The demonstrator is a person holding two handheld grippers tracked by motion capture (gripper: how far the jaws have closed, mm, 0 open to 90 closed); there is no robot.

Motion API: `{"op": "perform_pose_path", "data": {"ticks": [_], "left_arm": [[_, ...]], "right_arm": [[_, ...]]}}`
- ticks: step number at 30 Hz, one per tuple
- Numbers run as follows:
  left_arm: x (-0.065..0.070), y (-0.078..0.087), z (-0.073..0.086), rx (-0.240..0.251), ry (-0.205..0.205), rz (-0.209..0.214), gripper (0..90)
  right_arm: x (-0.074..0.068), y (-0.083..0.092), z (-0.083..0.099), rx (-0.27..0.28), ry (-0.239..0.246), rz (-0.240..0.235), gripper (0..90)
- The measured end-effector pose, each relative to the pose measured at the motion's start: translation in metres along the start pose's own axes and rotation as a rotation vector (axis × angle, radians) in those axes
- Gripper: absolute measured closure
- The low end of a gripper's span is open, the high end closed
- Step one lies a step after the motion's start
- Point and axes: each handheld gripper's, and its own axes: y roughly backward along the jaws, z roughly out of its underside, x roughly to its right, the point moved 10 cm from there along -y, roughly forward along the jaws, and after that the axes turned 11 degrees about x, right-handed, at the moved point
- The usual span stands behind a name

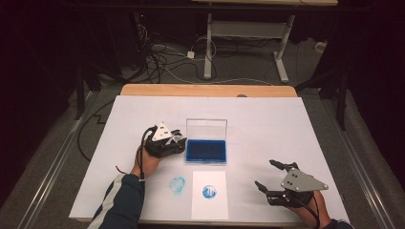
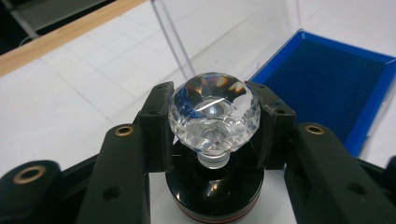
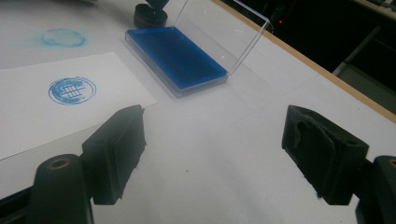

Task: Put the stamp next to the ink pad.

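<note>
The table (image 1: 267, 119) carries a white cover, and everything in play lies on its near half. Near the middle sits the ink pad (image 1: 206, 150), a shallow blue tray whose clear lid (image 1: 206, 128) stands upright along its far edge. In the right gripper view the pad (image 3: 177, 56) shows as a deep blue rectangle with the lid (image 3: 219, 32) tilted back behind it.

Nearer the person lies a sheet of paper (image 1: 209, 204) bearing a round blue print (image 1: 208, 192). Just left of the sheet, on the bare cover, is a fainter blue smudge (image 1: 177, 184).

The left gripper (image 1: 165, 141) is just left of the pad, with the person's hand (image 1: 148, 164) and dark sleeve (image 1: 119, 205) behind it. Its jaws are clamped on the stamp (image 2: 213, 114), gripping the clear faceted knob from both sides. The stamp's black round base (image 2: 215, 191) hangs below the knob, close above the cover, with the pad (image 2: 331, 88) just beside it. I cannot tell whether the base touches the cover.

The right gripper (image 1: 270, 176) rests at the table's near right corner, well apart from the pad and the paper. Its jaws are spread wide with nothing between them; the worn black pads (image 3: 116, 149) frame only bare cover.
</note>
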Motion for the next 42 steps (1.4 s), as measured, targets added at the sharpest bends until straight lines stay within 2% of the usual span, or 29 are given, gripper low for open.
{"op": "perform_pose_path", "data": {"ticks": [12, 20, 24, 30, 32, 35, 37, 39, 40, 42], "left_arm": [[0.003, -0.002, 0.001, 0.013, 0.006, 0.006, 53.7], [0.004, -0.001, 0.002, 0.012, 0.004, -0.007, 53.3], [0.005, -0.002, 0.007, -0.024, -0.012, -0.013, 49.9], [0.005, 0.001, 0.004, -0.016, -0.021, -0.019, 49.8], [0.005, 0.002, 0.003, -0.019, -0.038, -0.034, 46.2], [0.005, 0.004, 0.0, -0.009, -0.048, -0.04, 45.9], [0.004, 0.006, -0.002, -0.01, -0.062, -0.051, 41.5], [0.002, 0.009, -0.005, -0.002, -0.073, -0.075, 40.7], [0.001, 0.011, -0.008, 0.007, -0.072, -0.086, 37.3], [0.0, 0.016, -0.012, 0.027, -0.075, -0.091, 36.7]], "right_arm": [[-0.001, 0.0, 0.001, -0.007, 0.005, -0.003, 21.9], [-0.001, 0.0, 0.001, -0.007, 0.005, -0.003, 21.8], [-0.001, 0.0, 0.001, -0.005, 0.009, -0.003, 21.9], [-0.001, 0.0, 0.001, -0.007, 0.009, -0.005, 21.8], [-0.001, 0.0, 0.001, -0.007, 0.009, -0.006, 21.8], [-0.001, 0.0, 0.001, -0.007, 0.005, -0.003, 21.8], [-0.002, 0.0, 0.0, -0.007, 0.008, -0.004, 21.8], [-0.002, 0.0, 0.0, -0.006, 0.008, -0.005, 21.8], [-0.002, 0.0, 0.0, -0.007, 0.008, -0.004, 21.8], [-0.002, 0.0, 0.0, -0.007, 0.008, -0.005, 21.8]]}}
